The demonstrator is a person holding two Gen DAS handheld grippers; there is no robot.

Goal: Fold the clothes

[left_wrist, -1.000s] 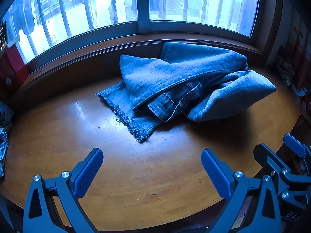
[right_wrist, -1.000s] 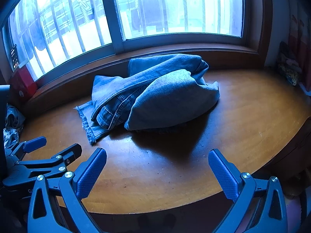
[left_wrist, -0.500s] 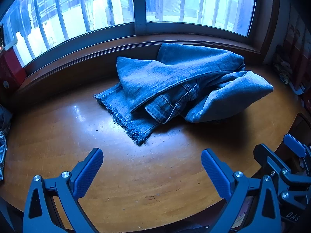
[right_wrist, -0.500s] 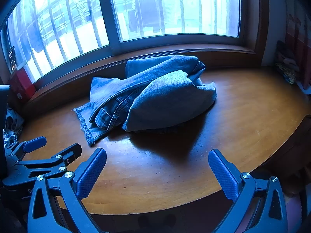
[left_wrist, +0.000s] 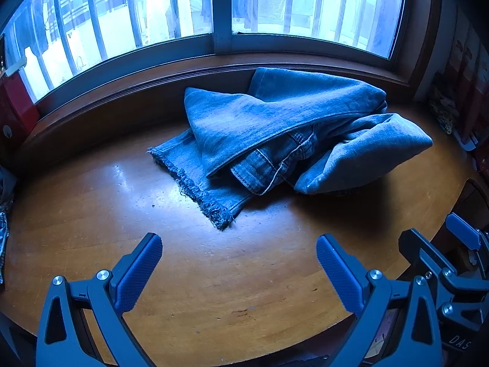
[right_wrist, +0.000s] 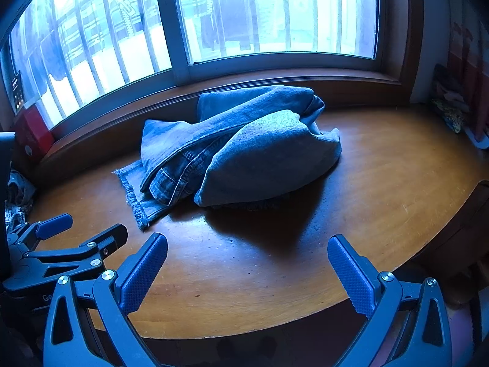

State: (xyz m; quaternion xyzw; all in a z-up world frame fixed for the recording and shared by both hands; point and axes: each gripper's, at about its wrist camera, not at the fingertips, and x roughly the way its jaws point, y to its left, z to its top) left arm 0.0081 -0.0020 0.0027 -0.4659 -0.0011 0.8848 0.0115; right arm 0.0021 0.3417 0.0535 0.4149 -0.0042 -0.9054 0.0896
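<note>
A crumpled pair of blue jeans (left_wrist: pixel 275 134) (right_wrist: pixel 244 150) lies in a heap on the wooden table (left_wrist: pixel 214 275) (right_wrist: pixel 397 183), close to the window sill. A frayed hem (left_wrist: pixel 195 189) points toward the near left, and the waistband (left_wrist: pixel 262 171) shows under a folded leg. My left gripper (left_wrist: pixel 239 246) hovers open above the table's front edge, short of the hem, with nothing between its fingers. My right gripper (right_wrist: pixel 247 246) is also open and empty, to the right of the left one and short of the heap. Each gripper shows at the edge of the other's view.
A large barred window (left_wrist: pixel 220 15) runs behind the table above a wooden sill (left_wrist: pixel 122 85). A red box (right_wrist: pixel 33 131) stands at the far left. More cloth (right_wrist: pixel 18 195) lies at the left edge. Small items (left_wrist: pixel 446 119) sit at the far right.
Both views have drifted slightly: the jeans sit a little further left and lower in the frames than a second ago. Both grippers stay open.
</note>
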